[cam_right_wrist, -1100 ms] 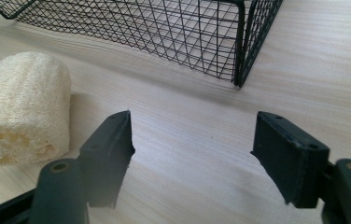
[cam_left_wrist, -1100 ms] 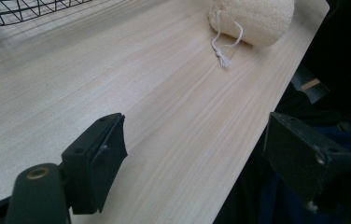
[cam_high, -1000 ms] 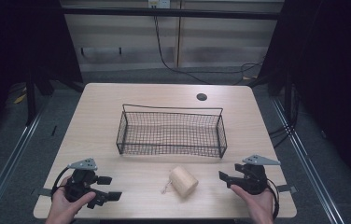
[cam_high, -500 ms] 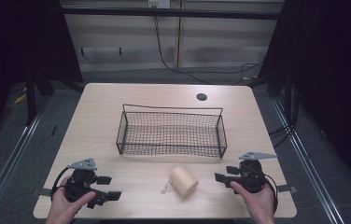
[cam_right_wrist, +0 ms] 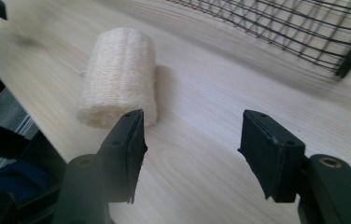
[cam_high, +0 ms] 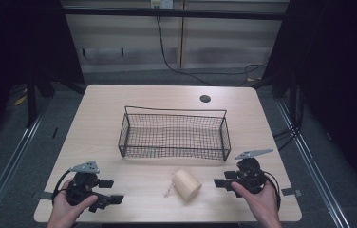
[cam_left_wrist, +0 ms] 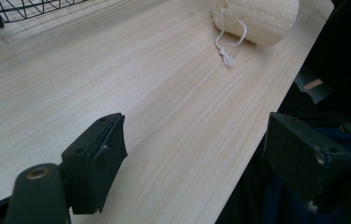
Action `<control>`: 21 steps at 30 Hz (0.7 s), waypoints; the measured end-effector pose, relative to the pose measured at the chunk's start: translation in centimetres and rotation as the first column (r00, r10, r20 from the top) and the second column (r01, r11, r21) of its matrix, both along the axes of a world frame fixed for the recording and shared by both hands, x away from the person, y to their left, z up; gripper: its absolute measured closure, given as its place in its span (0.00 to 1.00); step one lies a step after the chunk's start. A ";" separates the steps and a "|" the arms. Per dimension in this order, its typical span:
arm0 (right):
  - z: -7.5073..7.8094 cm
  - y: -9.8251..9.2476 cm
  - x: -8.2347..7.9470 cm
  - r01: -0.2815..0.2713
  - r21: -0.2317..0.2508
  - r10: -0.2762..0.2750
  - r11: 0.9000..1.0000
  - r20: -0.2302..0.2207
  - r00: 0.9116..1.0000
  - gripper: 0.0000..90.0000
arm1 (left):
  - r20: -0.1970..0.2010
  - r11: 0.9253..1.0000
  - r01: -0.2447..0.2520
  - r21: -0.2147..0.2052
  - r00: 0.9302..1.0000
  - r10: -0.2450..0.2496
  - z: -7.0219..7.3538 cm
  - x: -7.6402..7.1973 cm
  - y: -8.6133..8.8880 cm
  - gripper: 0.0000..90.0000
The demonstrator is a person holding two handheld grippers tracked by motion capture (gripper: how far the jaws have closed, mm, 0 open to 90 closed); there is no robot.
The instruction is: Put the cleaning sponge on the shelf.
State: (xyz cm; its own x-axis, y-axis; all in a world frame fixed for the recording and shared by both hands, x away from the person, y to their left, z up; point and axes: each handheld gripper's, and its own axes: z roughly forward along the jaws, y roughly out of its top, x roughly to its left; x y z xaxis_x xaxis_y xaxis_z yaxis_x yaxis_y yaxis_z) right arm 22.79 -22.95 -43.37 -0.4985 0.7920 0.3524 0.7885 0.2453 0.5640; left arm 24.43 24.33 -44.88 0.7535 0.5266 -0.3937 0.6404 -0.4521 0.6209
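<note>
A pale wood-grain table (cam_high: 119,109) stands on a dark floor with black frames at the picture's edges. Low and centre in the high view a loofah sponge (cam_high: 186,185) lies on its side: a short cream cylinder, coarse and fibrous, with a thin white string loop (cam_left_wrist: 229,39) trailing from one end. Just right of it is the right gripper (cam_high: 218,183); its jaws have just been closing, yet a gap shows between the pads with nothing in it. They would do better to reopen wider than the roll, straddle its round flanks rather than its ends, and squeeze gently, since it will likely give. At lower left the left gripper (cam_high: 111,191) is spread wide and empty, well apart from the sponge. Above the sponge stands a black wire mesh basket (cam_high: 174,154), rectangular and open-topped.
</note>
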 end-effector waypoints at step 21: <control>3.0 4.7 2.7 -0.191 -0.024 0.187 0.981 -0.125 0.974 0.30 | -0.002 1.000 0.005 -0.004 1.000 -0.005 0.0 0.0 0.0 0.23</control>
